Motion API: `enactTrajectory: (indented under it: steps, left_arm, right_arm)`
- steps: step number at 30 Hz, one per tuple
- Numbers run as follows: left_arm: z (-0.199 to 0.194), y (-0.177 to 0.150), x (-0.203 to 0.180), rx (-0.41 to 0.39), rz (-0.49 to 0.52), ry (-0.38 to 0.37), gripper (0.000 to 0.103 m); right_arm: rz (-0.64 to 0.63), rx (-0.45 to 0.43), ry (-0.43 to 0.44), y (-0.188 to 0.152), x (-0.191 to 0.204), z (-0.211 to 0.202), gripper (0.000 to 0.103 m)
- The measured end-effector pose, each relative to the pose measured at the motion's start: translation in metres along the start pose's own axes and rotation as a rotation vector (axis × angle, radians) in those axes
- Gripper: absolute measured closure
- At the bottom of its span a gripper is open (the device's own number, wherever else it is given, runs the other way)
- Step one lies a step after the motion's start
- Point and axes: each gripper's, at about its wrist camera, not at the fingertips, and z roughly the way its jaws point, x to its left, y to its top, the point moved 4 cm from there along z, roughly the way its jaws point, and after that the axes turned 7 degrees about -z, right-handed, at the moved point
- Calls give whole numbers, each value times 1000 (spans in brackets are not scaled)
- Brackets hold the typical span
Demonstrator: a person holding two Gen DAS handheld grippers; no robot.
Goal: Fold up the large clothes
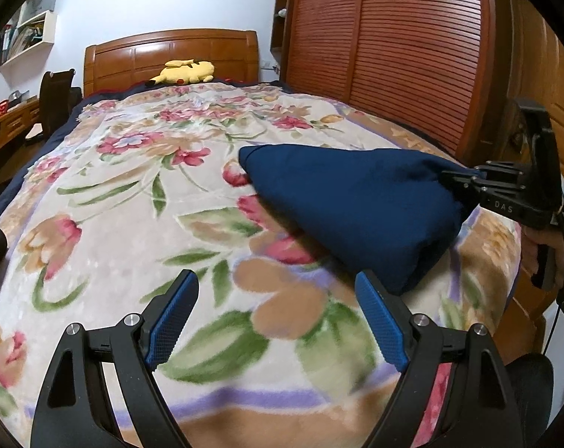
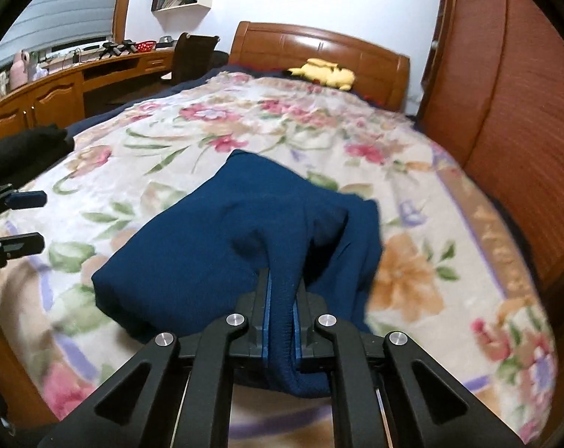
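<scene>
Left gripper (image 1: 278, 321) jaws wide apart, right gripper (image 2: 281, 298) clamped, angled downward

Even indoor light, soft shadows — fisheye bends edges, dark corners — slight motion blur.

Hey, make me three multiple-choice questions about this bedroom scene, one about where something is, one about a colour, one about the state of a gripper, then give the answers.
1. Where does the yellow plush toy lie?
A. at the wooden headboard
B. on the desk
C. on the folded garment

2. What colour is the folded knit garment on the floral blanket?
A. red
B. dark blue
C. grey

3. How does the right gripper stand?
A. wide open above the blanket
B. shut on nothing
C. shut on the garment

Answers:
1 A, the toy rests at the far end of the bed against the headboard.
2 B, the cloth is dark blue in both views.
3 C, a fold of blue cloth is pinched between its pads, while the left gripper is open with nothing in it.
</scene>
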Motion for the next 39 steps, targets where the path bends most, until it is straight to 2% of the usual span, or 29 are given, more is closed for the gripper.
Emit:
enactTrajectory:
  steps: [6,11,15,17,19,21,22,26,29,32,36,39]
  left_arm:
    - [-2,16,-9,-5,-2,23,17]
    - [2,28,-16,-10,-6,21,17]
    - [14,30,-20,-7,-3,18,17]
    - [20,29,-22,-7,-15,1,17]
    - [25,30,-26,-2,-17,-20,17]
    - [33,33,-29,-3,-2,-27,17]
    - [40,36,-32,0,3,-31,17]
    - [58,47,-49,20,2,-89,17]
    - [68,48,-70,24,43,-121,17]
    - [80,40,-86,63,92,-147,17]
    - [88,28,-90,99,151,-110,17]
    - [100,17,-89,177,165,-112,17]
  right_arm:
    - [-40,17,-122,-13,-19,-4,95]
    - [34,67,-43,-37,-19,19,95]
    - [37,60,-32,-45,-9,23,92]
    - [46,51,-26,-42,-7,20,85]
    - [62,40,-46,-40,-9,14,68]
    - [96,22,-54,-42,-18,2,60]
    - [111,12,-50,-43,-19,-5,59]
    - [106,0,-55,-57,-29,-12,58]
    - [121,13,-69,-64,-33,-20,58]
    - [141,31,-105,-65,-36,-29,58]
    - [165,52,-132,-64,-31,-48,58]
    - [152,56,-150,-57,-25,-62,58]
